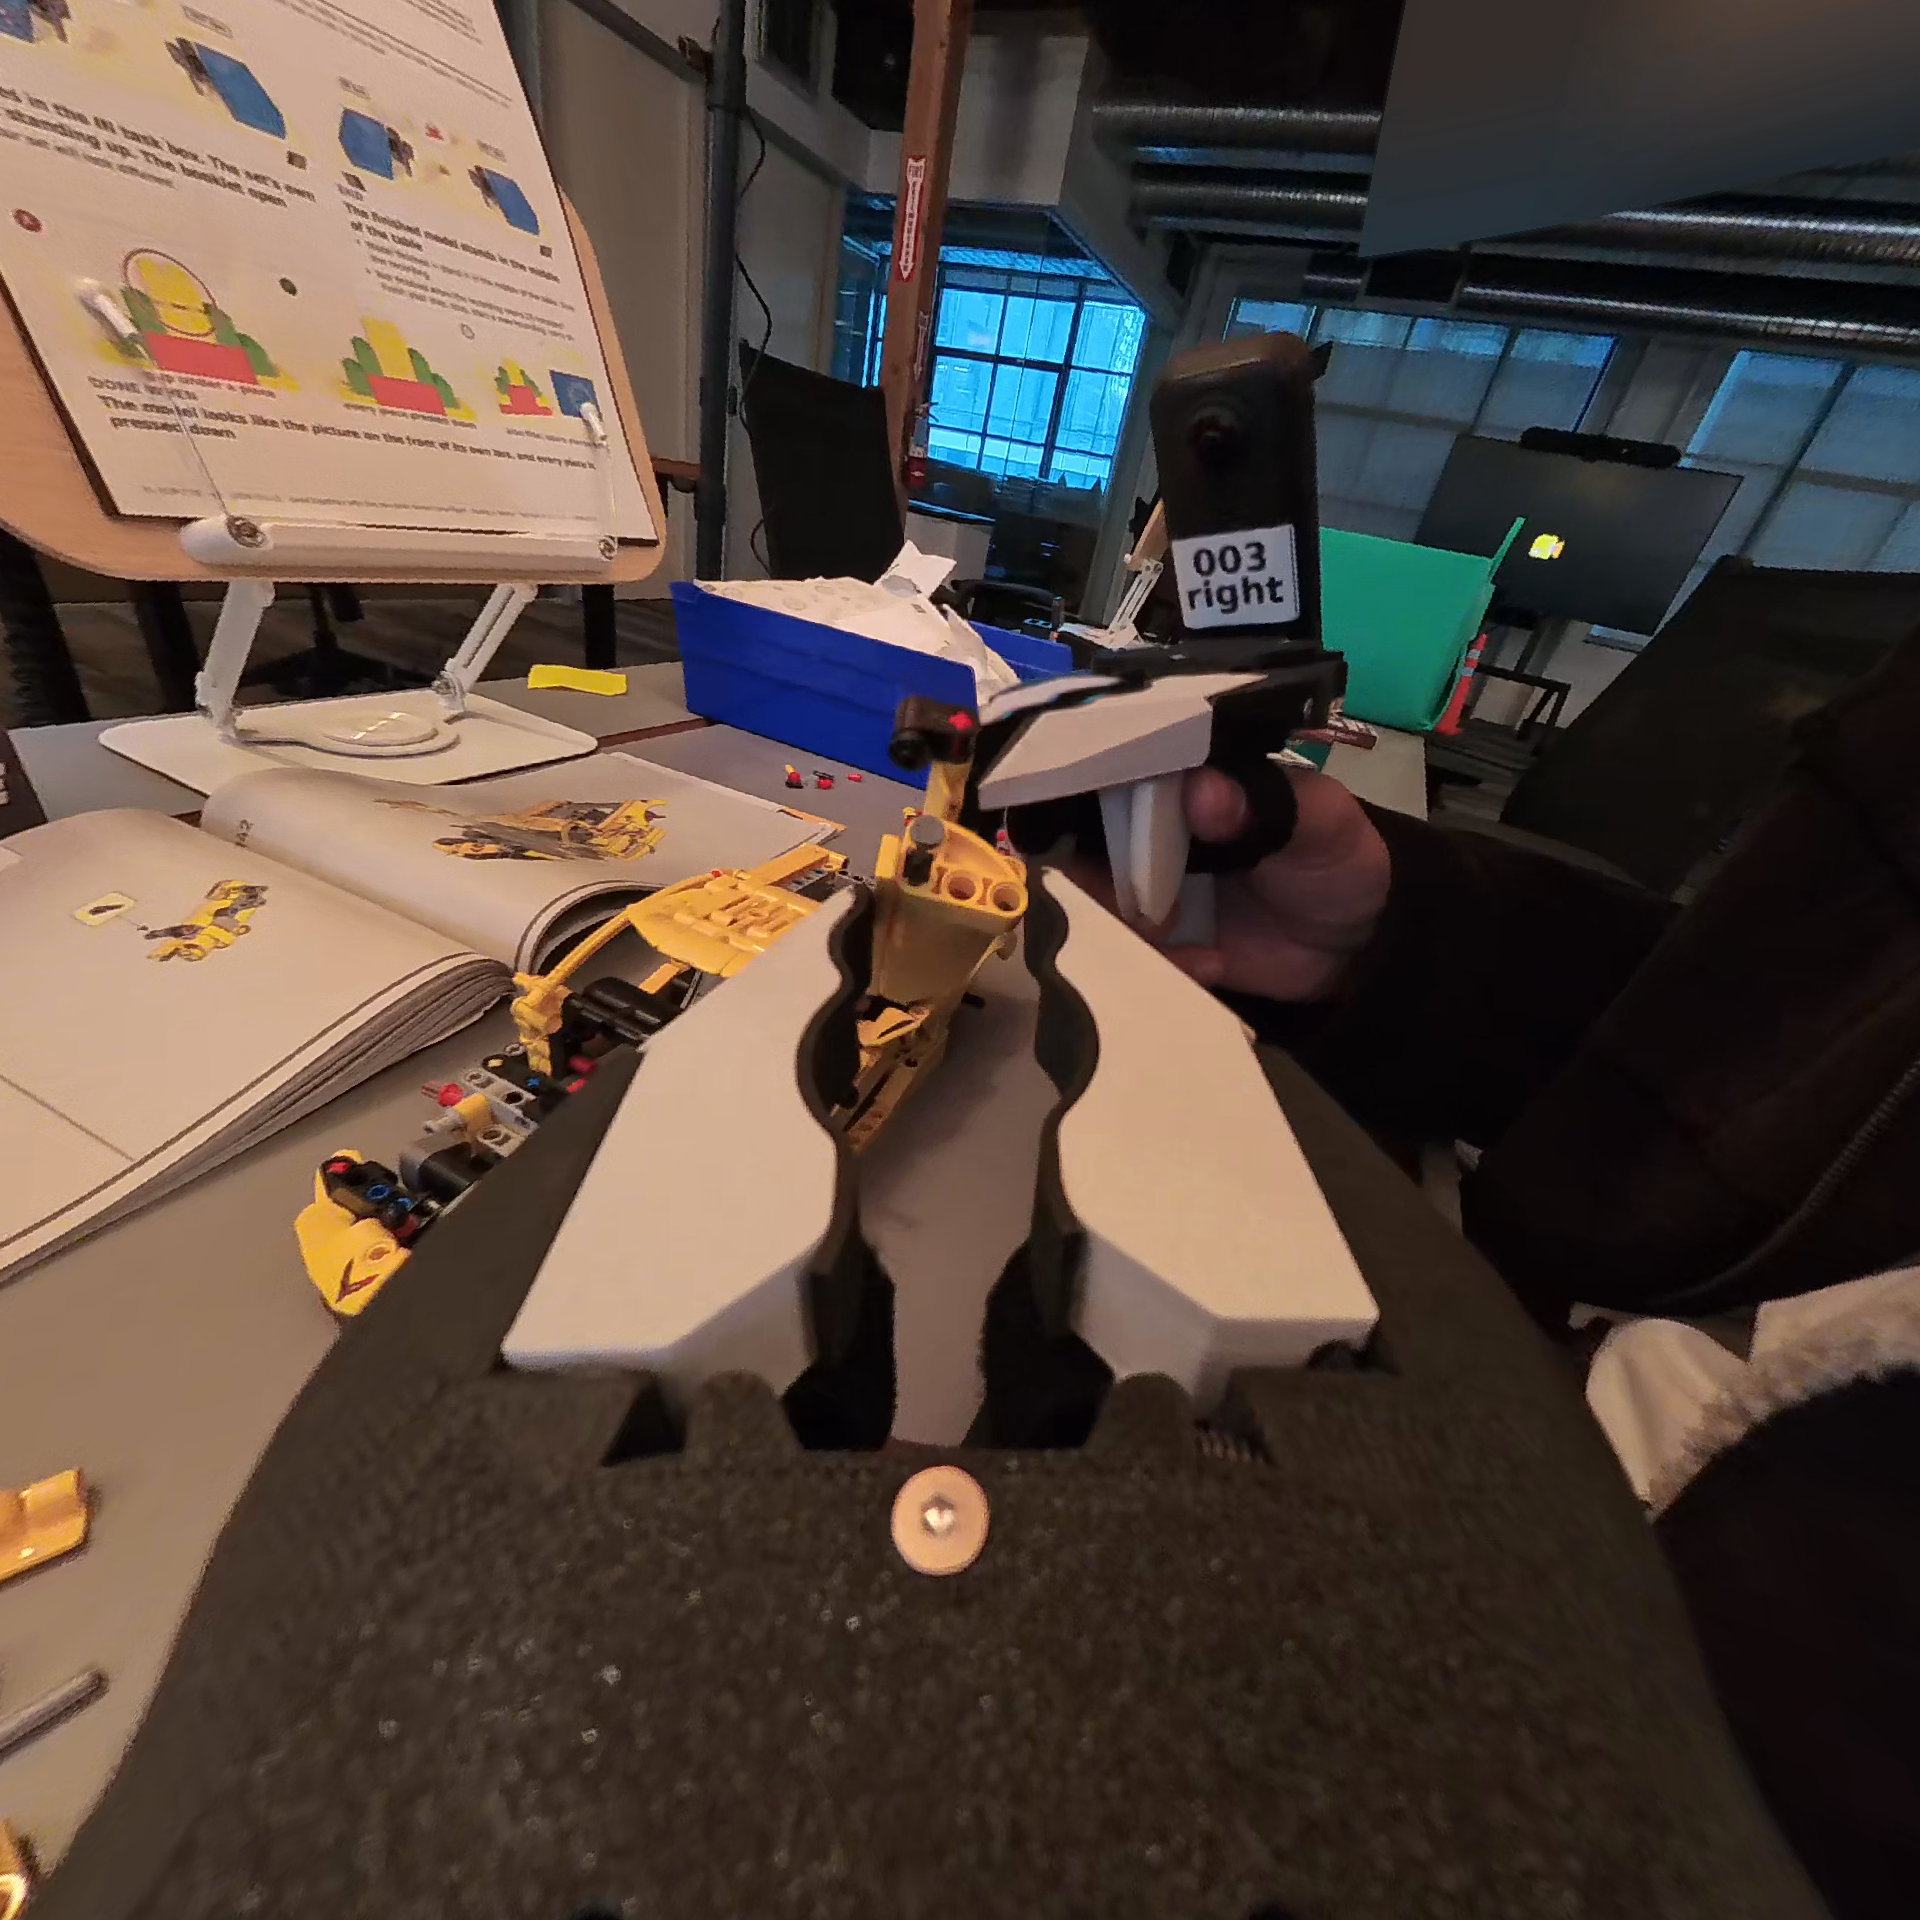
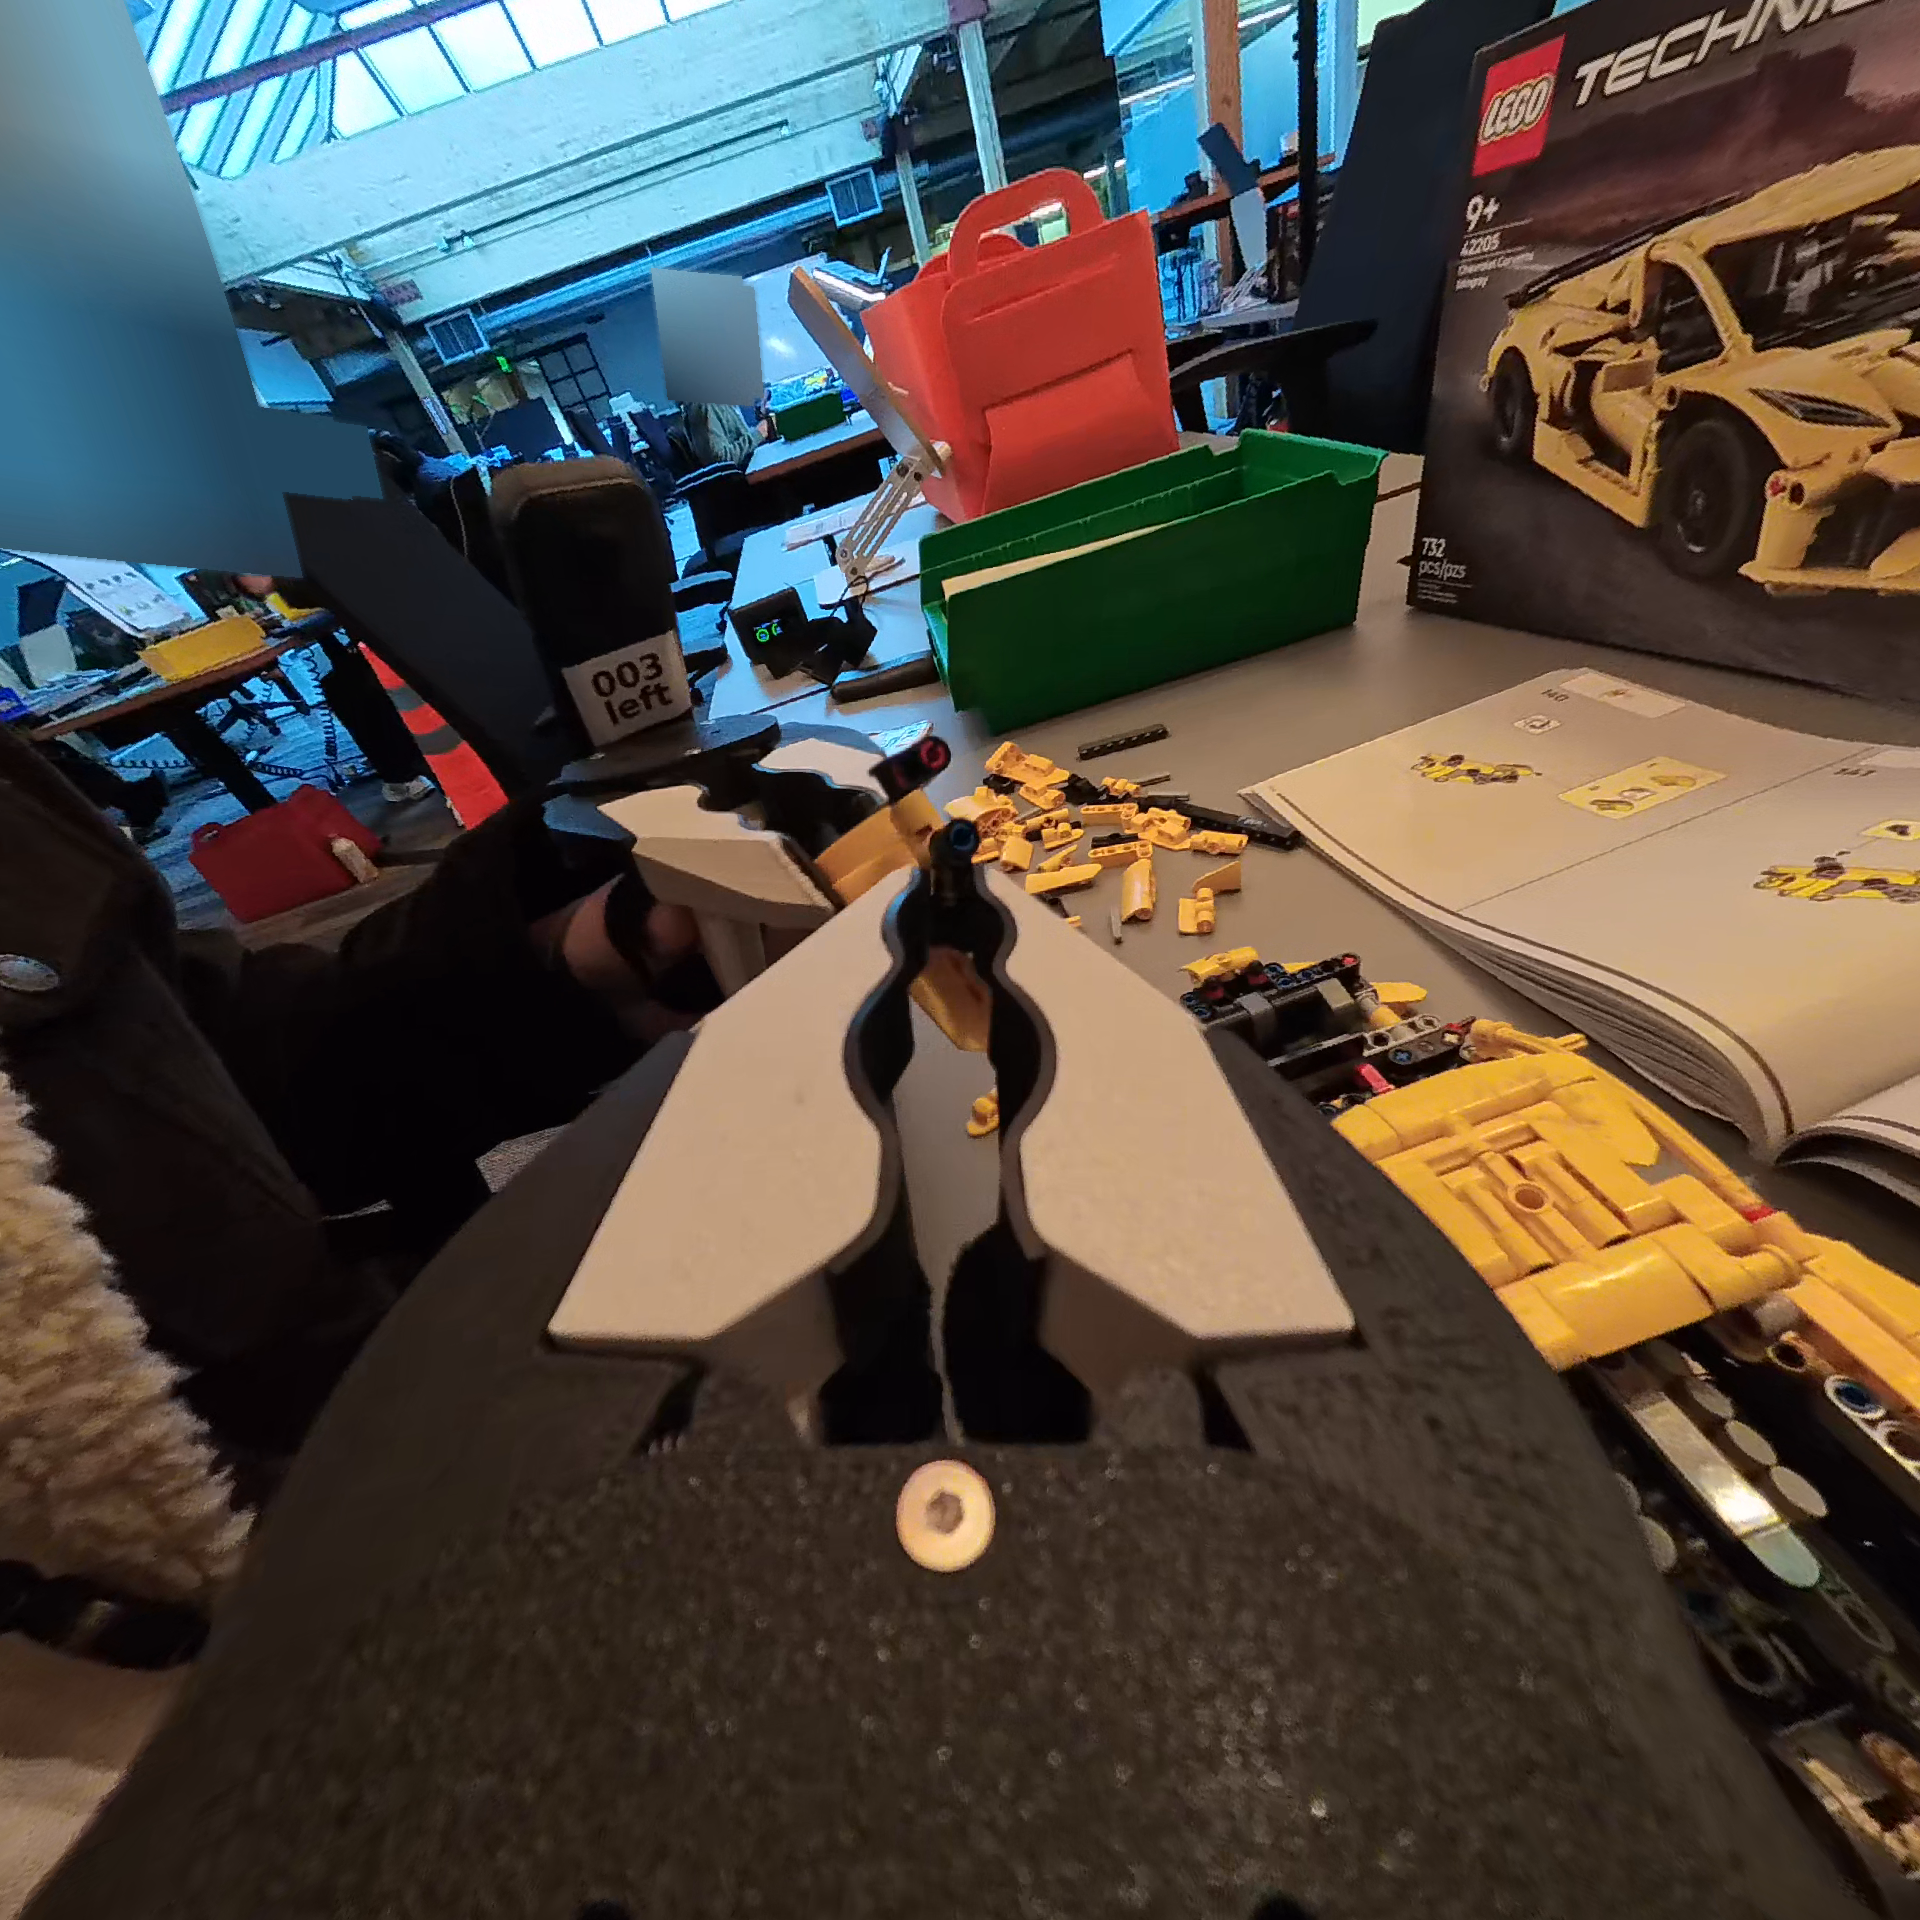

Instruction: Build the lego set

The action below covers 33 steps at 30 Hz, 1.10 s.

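Note:
My left gripper (image 1: pixel 940 904) is shut on a yellow Lego sub-assembly (image 1: pixel 945 935) and holds it upright above the table. A small black and red part (image 1: pixel 927 727) sits on top of it. My right gripper (image 2: pixel 951 883) is shut on a small black pin with a blue end (image 2: pixel 953 847), held against the top of that sub-assembly (image 2: pixel 873 847). The right gripper also shows in the left wrist view (image 1: pixel 987 727), and the left gripper in the right wrist view (image 2: pixel 790 831). The part-built yellow car (image 2: pixel 1558 1216) lies on the table beside the grippers; it also shows in the left wrist view (image 1: pixel 727 914).
An open instruction booklet (image 2: pixel 1610 883) lies past the car. Several loose yellow and black pieces (image 2: pixel 1112 842) lie in front of a green bin (image 2: pixel 1143 592). The set's box (image 2: pixel 1683 343) stands at the back. A blue bin (image 1: pixel 810 675) and a sheet stand (image 1: pixel 312 312) are at the far side. My left and right fingertips are right by each other.

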Each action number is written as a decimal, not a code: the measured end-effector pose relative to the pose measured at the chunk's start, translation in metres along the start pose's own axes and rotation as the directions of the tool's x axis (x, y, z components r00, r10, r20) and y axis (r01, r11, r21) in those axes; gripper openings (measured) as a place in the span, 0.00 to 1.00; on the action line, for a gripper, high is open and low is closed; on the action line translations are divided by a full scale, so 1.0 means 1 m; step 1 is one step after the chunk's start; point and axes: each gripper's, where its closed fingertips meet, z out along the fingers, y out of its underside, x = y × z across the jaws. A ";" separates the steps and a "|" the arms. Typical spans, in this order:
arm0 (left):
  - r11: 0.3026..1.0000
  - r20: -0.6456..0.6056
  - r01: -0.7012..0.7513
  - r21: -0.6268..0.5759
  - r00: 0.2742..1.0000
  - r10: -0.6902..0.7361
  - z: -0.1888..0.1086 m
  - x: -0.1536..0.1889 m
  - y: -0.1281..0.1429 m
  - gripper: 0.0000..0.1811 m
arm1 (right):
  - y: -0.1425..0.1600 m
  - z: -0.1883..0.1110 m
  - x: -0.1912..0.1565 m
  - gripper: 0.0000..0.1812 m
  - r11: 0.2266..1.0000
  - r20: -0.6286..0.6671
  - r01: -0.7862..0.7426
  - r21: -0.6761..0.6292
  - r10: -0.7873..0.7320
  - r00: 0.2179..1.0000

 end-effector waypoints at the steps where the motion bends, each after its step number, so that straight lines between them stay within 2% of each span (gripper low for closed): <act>1: 1.000 0.000 0.000 -0.001 1.000 0.000 0.000 0.000 0.000 0.16 | 0.000 0.001 0.000 0.03 1.000 -0.005 0.004 0.005 -0.004 1.000; 9: 1.000 0.022 -0.021 0.007 1.000 0.021 0.000 0.000 -0.002 0.16 | -0.001 0.004 -0.001 0.03 0.997 0.016 -0.064 0.033 0.063 0.998; 13: 0.999 0.066 -0.032 0.018 0.997 0.030 -0.001 -0.006 -0.004 0.16 | 0.001 0.008 0.004 0.03 0.984 -0.021 -0.159 0.084 0.162 0.987; 17: 0.998 0.103 -0.065 0.004 0.993 0.064 -0.001 -0.009 -0.003 0.15 | 0.005 0.011 0.007 0.03 0.980 -0.082 -0.168 0.103 0.176 0.981; 20: 0.996 0.113 -0.093 -0.014 0.989 0.094 0.001 -0.008 -0.001 0.15 | 0.008 0.012 0.009 0.03 0.966 -0.092 -0.234 0.113 0.245 0.965; 23: 0.989 0.126 -0.145 -0.006 0.981 0.145 0.001 -0.006 -0.003 0.15 | 0.008 0.014 0.005 0.03 0.934 -0.045 -0.320 0.157 0.331 0.943; 25: 0.991 0.118 -0.131 0.013 0.985 0.129 0.001 -0.004 -0.006 0.15 | 0.007 0.013 0.004 0.03 0.913 -0.001 -0.362 0.187 0.369 0.929; 30: 0.995 0.092 -0.091 0.050 0.992 0.086 -0.001 -0.003 -0.010 0.15 | 0.001 0.012 0.001 0.04 0.901 0.061 -0.371 0.224 0.367 0.928; 33: 0.994 0.049 -0.024 0.105 0.999 0.019 -0.004 -0.001 -0.017 0.15 | -0.007 0.011 -0.009 0.05 0.893 0.144 -0.385 0.231 0.360 0.922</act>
